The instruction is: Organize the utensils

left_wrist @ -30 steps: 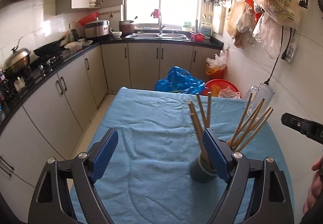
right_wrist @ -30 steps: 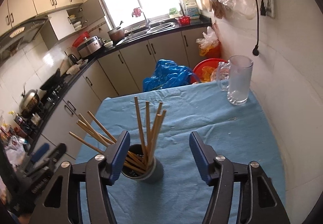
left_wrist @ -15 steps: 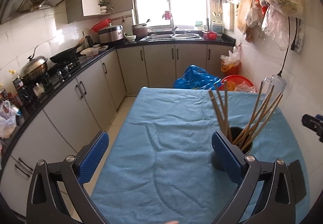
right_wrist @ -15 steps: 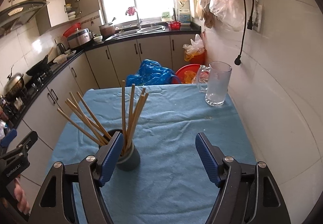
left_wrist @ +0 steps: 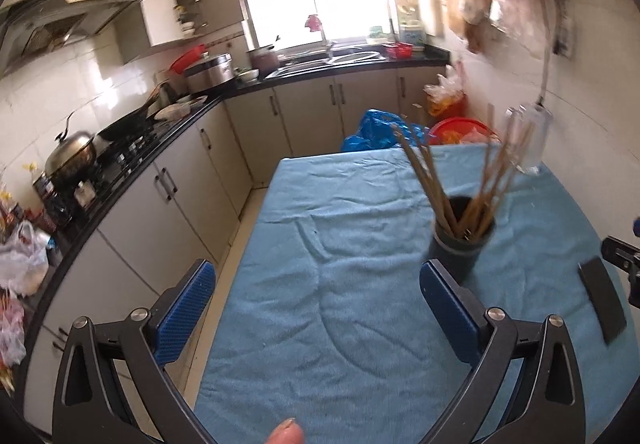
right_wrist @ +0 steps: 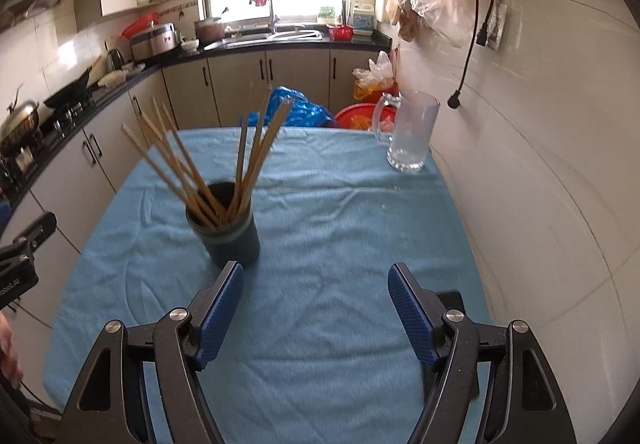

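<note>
Both grippers, left gripper and right gripper, are hanging spread and empty; chopsticks are all standing in the cup near the table's middle, so sorting seems done

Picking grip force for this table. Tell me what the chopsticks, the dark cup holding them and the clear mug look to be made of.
Chopsticks: likely bamboo or wood; tan, matte, thin straight sticks.
Dark cup: maybe ceramic or plastic; opaque grey-blue wall with a paler band, dull sheen. The look leaves it open.
Clear mug: probably glass; transparent, thick base and handle, bright glints.
</note>
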A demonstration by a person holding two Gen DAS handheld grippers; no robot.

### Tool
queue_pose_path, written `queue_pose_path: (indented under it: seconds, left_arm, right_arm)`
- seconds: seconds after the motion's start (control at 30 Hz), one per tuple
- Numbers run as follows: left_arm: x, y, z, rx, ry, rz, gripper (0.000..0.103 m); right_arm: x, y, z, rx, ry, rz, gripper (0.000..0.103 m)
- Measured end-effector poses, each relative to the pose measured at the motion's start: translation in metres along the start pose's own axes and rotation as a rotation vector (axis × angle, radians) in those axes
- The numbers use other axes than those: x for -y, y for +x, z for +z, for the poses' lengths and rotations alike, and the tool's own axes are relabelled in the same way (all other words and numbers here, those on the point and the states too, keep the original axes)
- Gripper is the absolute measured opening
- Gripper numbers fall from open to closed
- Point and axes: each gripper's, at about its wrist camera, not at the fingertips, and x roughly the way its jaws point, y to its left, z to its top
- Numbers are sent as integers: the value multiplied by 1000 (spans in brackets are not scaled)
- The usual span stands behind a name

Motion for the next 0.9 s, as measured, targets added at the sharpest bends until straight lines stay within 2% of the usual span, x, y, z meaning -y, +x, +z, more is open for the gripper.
queue_pose_path:
  seconds: [0.03,0.13,0.23,0.4,0.5,0.9]
  left_arm:
    - [3,-3,-5,-7,14,-21,101]
    - [6,-10,-18,-32,21,-16,101]
    - [8,-11,-29,-70,41,-42,101]
    - [2,-14,-44,-97,7,-84,101]
    - [0,-19,-50,-92,-2,-87,101]
    - [1,-29,-54,-68,5,-134,101]
  right_arm:
    - [-2,-2,-5,-4,-6,-5,79]
    - [-7,-9,-19,-13,-33,-26,79]
    - [-14,-17,-31,-17,-57,-38,79]
    - [-25,-26,-48,-40,-84,-55,80]
    - [-31,-31,-57,-54,-103,-61,80]
    - [-46,-58,-63,-12,-127,-100,82]
